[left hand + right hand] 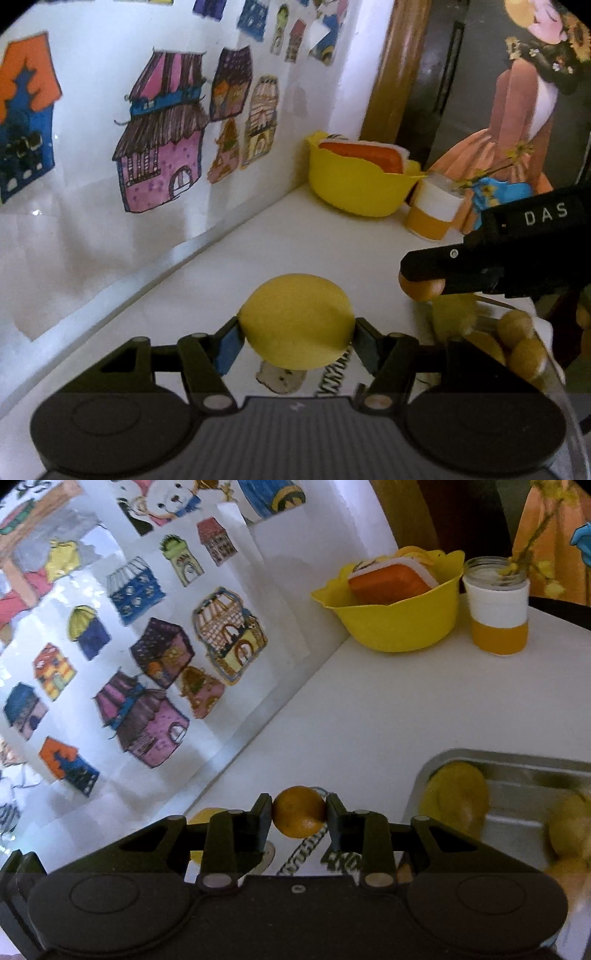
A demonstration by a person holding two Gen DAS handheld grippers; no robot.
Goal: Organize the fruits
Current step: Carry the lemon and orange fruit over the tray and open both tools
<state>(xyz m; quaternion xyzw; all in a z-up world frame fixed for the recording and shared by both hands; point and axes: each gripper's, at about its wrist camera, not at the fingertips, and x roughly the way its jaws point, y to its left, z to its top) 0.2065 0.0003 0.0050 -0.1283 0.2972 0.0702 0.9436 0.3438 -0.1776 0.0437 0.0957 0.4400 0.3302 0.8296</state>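
Metal tray (517,771) on the white worktop (388,709), shiny, rounded corners; holds several yellow fruits, one round one (456,794) in its near corner. Yellow plastic bowl (399,624) with wavy rim at the back by the wall, holding an orange-and-white sponge-like block (388,581). Beside it a jar (496,620) with white and orange bands, yellow flower stem inside. Left tool (297,332) clamped on a smooth yellow lemon (295,321), held above the worktop. Right tool (299,816) clamped on a small round orange (299,812), just left of the tray. Wall covered in coloured house drawings (155,720).
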